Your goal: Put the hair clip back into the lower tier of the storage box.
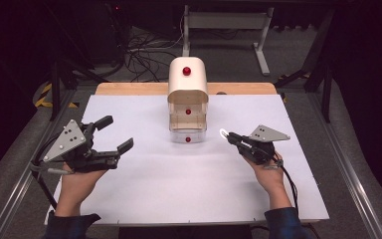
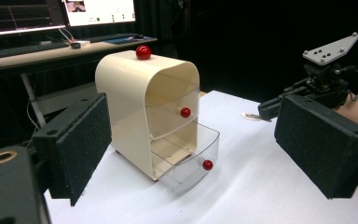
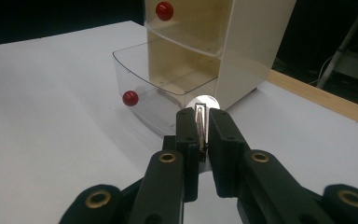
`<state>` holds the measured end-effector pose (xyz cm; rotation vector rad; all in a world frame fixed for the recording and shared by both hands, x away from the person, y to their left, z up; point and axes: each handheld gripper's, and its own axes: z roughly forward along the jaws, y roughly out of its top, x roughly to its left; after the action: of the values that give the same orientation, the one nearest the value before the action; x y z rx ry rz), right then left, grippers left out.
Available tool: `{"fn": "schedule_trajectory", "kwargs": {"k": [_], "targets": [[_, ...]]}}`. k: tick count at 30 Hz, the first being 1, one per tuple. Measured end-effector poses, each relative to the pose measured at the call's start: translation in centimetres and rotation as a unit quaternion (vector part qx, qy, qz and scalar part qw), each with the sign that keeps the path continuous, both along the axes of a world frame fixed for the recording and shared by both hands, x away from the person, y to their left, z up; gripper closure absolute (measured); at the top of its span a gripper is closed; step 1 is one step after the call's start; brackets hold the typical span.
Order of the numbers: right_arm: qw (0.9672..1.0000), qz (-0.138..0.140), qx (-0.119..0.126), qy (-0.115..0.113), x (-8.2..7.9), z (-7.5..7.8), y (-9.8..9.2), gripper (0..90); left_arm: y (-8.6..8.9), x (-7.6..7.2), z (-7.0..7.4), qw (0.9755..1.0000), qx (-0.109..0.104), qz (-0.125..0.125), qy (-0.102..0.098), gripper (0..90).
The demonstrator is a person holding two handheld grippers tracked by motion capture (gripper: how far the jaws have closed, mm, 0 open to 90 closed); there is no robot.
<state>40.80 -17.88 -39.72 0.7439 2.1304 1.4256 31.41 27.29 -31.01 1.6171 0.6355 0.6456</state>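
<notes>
Right tool (image 3: 203, 122) clamps a small metal piece (image 3: 200, 122) beside the open drawer (image 3: 168, 88).

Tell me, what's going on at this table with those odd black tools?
A person is working with a clamp-like tool in each hand at a white table. The right gripper has its fingers shut on a small shiny metal piece, possibly a spoon, held near a little cream drawer chest. The chest's bottom clear drawer is pulled out, and the one above is closed. The left gripper waits to the side, fingers open and holding nothing.
</notes>
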Motion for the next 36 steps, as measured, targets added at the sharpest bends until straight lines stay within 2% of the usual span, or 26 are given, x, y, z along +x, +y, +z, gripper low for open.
{"fn": "schedule_trajectory", "kwargs": {"k": [23, 36], "targets": [[0.9998, 0.017, 0.003, -0.003, 0.9, 0.4, 3.4, 83.4, 0.0, 0.1, 0.1, 1.0000, -0.001, -0.002, -0.001, 11.6], [0.9996, 0.015, 0.024, 0.002, 1.8, -0.1, 4.4, 83.4, 0.2, 0.0, 0.1, 1.0000, -0.008, -0.002, -0.001, 11.4]]}}
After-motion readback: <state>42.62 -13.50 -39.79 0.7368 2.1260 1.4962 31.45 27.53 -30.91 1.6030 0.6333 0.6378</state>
